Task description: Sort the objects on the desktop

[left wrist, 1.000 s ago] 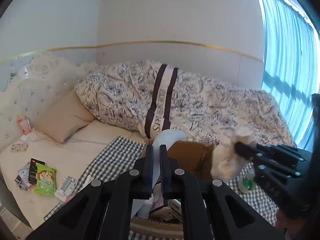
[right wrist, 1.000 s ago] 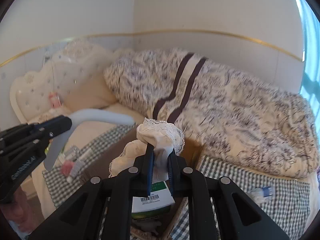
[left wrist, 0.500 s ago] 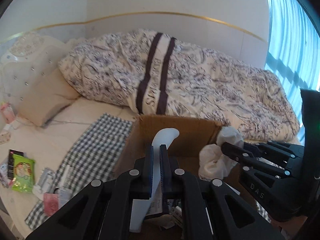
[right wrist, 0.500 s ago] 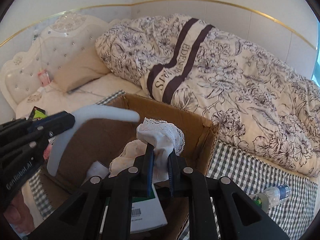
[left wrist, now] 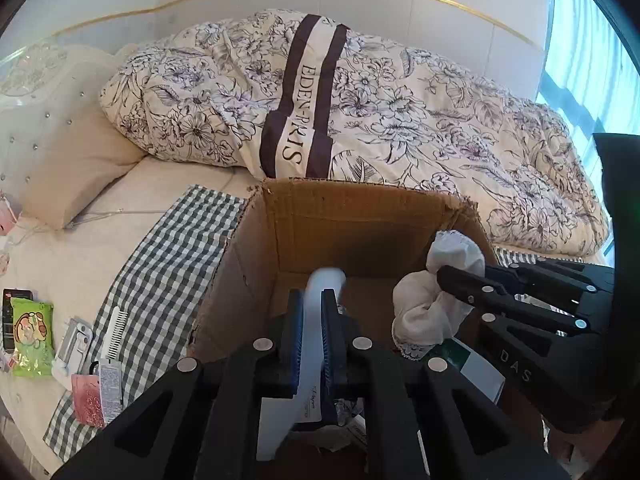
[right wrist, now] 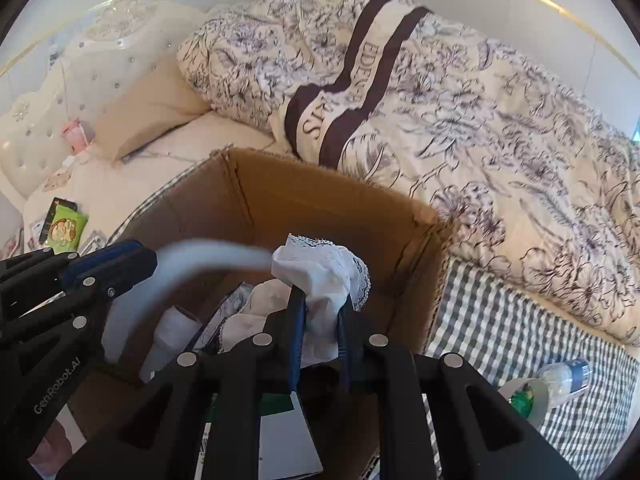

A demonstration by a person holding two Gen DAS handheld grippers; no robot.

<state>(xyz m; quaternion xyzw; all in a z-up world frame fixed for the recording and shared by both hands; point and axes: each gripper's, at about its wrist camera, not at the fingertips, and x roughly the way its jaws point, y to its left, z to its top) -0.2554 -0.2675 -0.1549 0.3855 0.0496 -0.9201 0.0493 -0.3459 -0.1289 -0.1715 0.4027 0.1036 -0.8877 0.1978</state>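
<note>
An open cardboard box (left wrist: 360,192) (right wrist: 320,188) stands on the bed in front of both grippers. My left gripper (left wrist: 312,304) is shut on a pale blue curved strip (left wrist: 322,280) that reaches out over the box's inside. From the right wrist view, that left gripper (right wrist: 132,260) comes in from the left with the strip (right wrist: 208,256) arching towards the middle. My right gripper (right wrist: 322,300) is shut on a bunched white lace-trimmed cloth (right wrist: 320,268), held over the box's right half; the cloth (left wrist: 428,304) and right gripper (left wrist: 448,276) also show in the left wrist view.
A white and green carton (right wrist: 288,436) and papers lie inside the box. On the checked cloth (left wrist: 172,256) to the left are a comb (left wrist: 116,332), a green snack packet (left wrist: 32,328) and small packets. A bottle (right wrist: 564,376) and tape roll (right wrist: 524,400) lie right. A flowered duvet (left wrist: 400,112) lies behind.
Both grippers have moved forward and down over the box, still holding their things. The strip and the cloth now hang within the box's opening.
</note>
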